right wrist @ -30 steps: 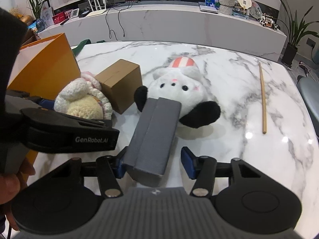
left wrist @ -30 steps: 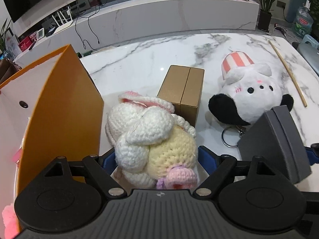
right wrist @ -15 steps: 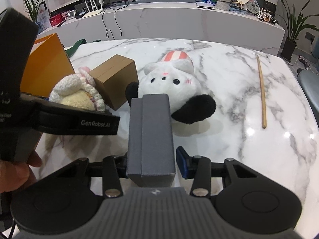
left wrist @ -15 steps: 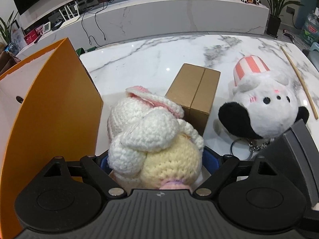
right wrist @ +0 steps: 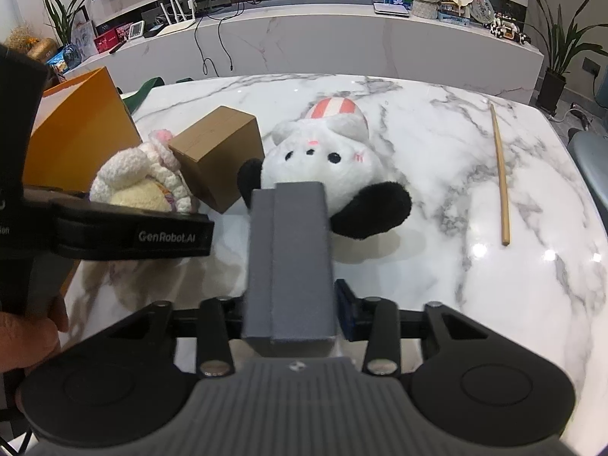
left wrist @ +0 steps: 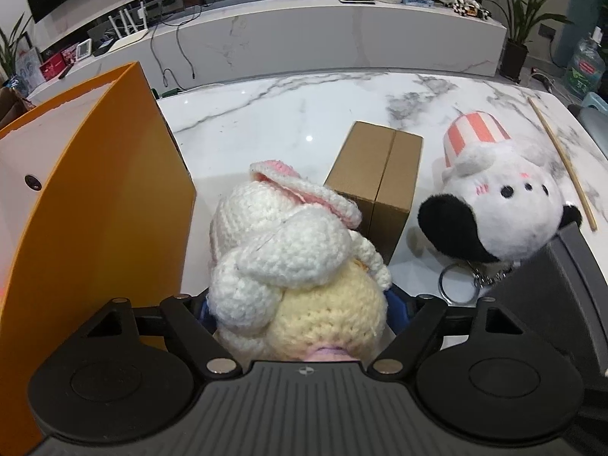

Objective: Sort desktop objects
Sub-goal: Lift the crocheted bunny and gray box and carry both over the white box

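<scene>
Closing over the last second, the right tongs [right wrist: 290,313] now clench one gray box [right wrist: 288,262], turned lengthwise between them. Left tongs [left wrist: 298,304], just narrowing, stand wide around one crocheted bunny [left wrist: 292,262]; grip unclear. On the counter [left wrist: 266,125]: one cardboard box [left wrist: 380,186], one plush toy [left wrist: 501,212], one stick [left wrist: 562,159], one orange bag [left wrist: 95,197].

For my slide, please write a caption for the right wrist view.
Right hand-held gripper shut on a grey box above the marble table, near a plush toy.
</scene>
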The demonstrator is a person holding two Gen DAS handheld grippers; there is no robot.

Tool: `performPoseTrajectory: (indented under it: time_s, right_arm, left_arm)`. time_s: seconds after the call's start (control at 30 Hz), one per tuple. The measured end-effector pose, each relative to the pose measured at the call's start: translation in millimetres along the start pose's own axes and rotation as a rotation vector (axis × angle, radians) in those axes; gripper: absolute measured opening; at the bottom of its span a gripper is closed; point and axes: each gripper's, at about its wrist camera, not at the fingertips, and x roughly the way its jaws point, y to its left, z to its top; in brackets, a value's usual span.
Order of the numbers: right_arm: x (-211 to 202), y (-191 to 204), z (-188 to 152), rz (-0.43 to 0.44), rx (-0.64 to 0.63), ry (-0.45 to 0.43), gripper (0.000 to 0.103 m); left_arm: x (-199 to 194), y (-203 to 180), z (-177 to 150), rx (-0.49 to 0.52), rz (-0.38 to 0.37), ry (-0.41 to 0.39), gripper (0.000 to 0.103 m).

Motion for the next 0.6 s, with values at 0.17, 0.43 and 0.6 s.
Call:
performPoseTrajectory:
  time_s: [0.17,0.43,0.6]
  right_arm:
    - [-4.1,1.9,1.3,0.015,-0.006,-0.002,0.036]
    - [-11.3,4.8,2.6,0.023,-0.020,-0.011,0.036]
    - [-17.9,2.7,3.4,0.020,-0.028,-0.016,0.036]
  left_arm:
    - [-9.1,-1.5,-3.8,0.023,-0.061,0.006,0.092]
    - [-21.1,-1.3,-5.7,0.030,-0.092,0.012,0.091]
    - [-32.0,-0.9,-5.2,0.031,-0.105,-0.004,0.091]
